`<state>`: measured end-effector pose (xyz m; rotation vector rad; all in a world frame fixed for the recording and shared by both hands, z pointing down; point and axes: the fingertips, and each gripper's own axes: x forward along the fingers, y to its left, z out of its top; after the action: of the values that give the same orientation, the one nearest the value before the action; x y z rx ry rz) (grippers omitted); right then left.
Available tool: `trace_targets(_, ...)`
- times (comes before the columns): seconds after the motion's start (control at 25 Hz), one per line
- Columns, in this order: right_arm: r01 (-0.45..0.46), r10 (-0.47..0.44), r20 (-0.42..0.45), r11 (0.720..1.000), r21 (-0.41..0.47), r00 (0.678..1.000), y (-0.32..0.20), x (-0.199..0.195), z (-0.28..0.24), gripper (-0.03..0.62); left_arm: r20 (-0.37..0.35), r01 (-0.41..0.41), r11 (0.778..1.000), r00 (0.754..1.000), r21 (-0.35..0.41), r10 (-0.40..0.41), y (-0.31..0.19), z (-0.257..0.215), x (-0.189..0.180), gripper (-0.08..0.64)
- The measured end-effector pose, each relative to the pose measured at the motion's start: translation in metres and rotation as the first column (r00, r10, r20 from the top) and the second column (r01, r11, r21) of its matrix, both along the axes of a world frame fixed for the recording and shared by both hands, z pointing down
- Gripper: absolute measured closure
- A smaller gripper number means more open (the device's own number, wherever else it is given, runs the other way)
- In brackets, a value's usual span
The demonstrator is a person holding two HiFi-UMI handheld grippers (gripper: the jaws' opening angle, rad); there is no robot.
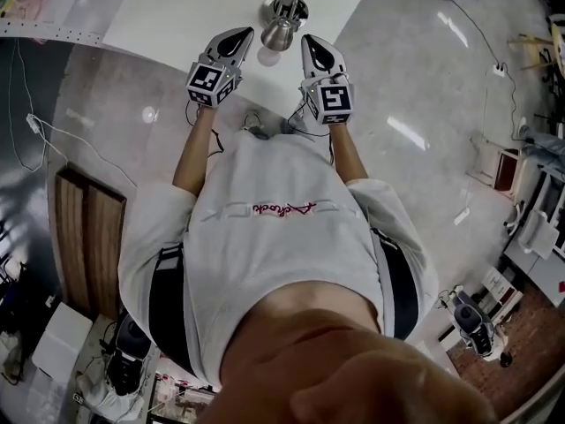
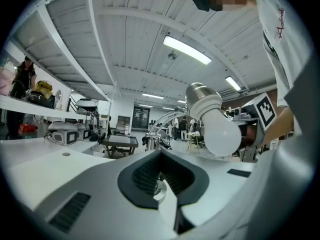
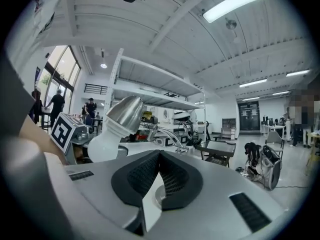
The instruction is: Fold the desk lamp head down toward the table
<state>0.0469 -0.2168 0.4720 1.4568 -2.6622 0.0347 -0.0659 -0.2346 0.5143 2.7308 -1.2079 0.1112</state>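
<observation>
Bulb (image 2: 221, 138) in tilted lamp shade (image 2: 201, 98), apparently untouched.

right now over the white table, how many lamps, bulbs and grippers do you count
silver metal desk lamp: 1
round white bulb: 1
grey handheld grippers, left gripper and right gripper: 2
total: 4

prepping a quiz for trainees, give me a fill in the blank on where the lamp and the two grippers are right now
1. In the head view, the desk lamp head sits ___ the left gripper and the right gripper.
2. The jaws of both grippers are ___, with nothing held in them.
3. The bulb in the lamp head is ___ in colour.

Missing words: between; shut; white
</observation>
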Motion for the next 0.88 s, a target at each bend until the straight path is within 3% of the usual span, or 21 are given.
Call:
trace_targets(0.68,0.006,-0.006,-0.006,0.994,-0.111,1.000,-0.001,-0.001,0.044,0.574,0.026,-0.003,0.997,1.000,-0.083,0.005,-0.016,0.049,0.002,0.538)
trace_targets(0.8,0.000,-0.002,-0.013,0.991,-0.131,1.000,0.001,0.001,0.054,0.574,0.033,-0.039,0.996,0.999,-0.082,0.042,-0.021,0.060,0.007,0.537)
trace_targets(0.88,-0.006,0.003,-0.019,0.990,-0.142,1.000,0.003,0.006,0.053,0.574,0.024,-0.095,0.993,0.995,-0.074,0.097,-0.025,0.057,0.016,0.469)
